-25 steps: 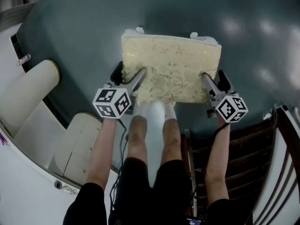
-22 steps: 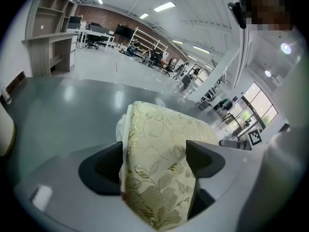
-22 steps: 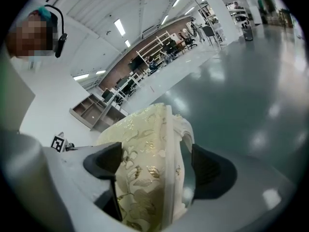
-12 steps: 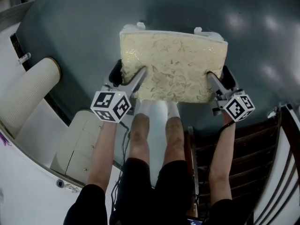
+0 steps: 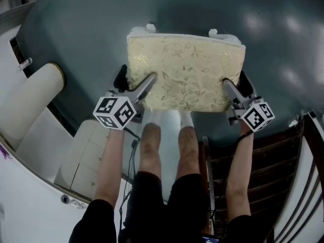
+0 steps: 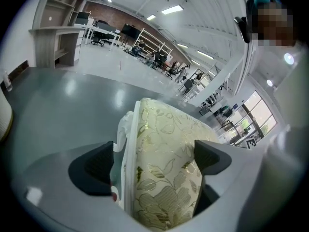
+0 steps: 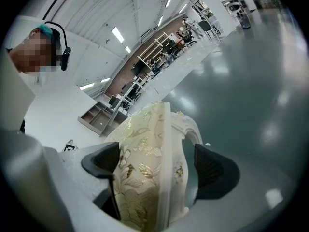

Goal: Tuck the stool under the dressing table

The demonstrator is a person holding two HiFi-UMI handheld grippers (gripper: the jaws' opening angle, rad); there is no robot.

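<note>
No word, number, brand or sign can be read in any view; the only printed marks are black-and-white square patterns, without letters, on the left marker cube [image 5: 114, 113] and the right marker cube [image 5: 258, 115].

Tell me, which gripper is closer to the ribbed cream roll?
Left. The left gripper, jaws opening around the stool edge, is on the side facing the roll; the right gripper is across the stool.
</note>
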